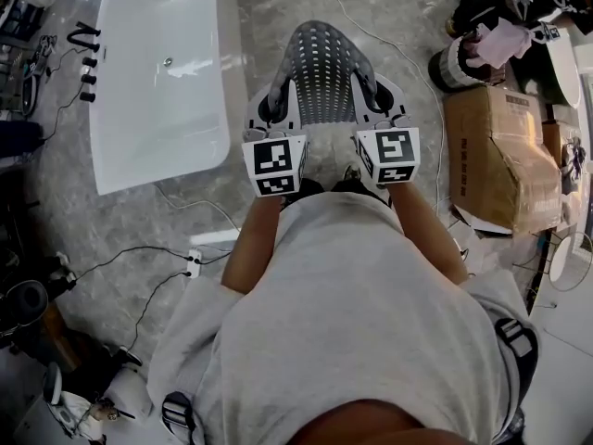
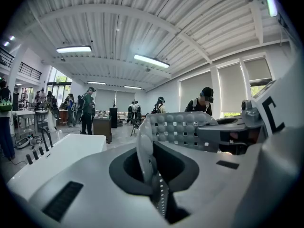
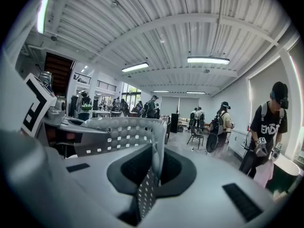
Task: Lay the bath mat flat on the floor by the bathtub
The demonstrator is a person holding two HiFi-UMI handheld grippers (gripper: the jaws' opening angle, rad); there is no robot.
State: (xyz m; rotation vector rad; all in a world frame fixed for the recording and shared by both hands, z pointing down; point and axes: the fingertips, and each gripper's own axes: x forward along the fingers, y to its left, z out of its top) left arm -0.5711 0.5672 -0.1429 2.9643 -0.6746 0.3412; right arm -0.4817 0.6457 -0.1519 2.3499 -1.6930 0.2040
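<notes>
The grey bath mat (image 1: 322, 72), dotted with small square holes, hangs stretched between my two grippers above the marble floor, just right of the white bathtub (image 1: 120, 146). My left gripper (image 1: 274, 109) is shut on the mat's left edge and my right gripper (image 1: 380, 100) is shut on its right edge. In the left gripper view the bath mat (image 2: 178, 129) rises out of the left gripper (image 2: 154, 175) and curves off to the right. In the right gripper view the bath mat (image 3: 123, 132) leaves the right gripper (image 3: 152, 172) and bends to the left.
A crumpled cardboard box (image 1: 500, 156) stands on the floor at the right, with a round tub (image 1: 454, 63) behind it. Cables and a power strip (image 1: 193, 262) lie on the floor by my left leg. Black fittings (image 1: 85, 63) sit left of the bathtub. Several people (image 2: 88, 108) stand farther off.
</notes>
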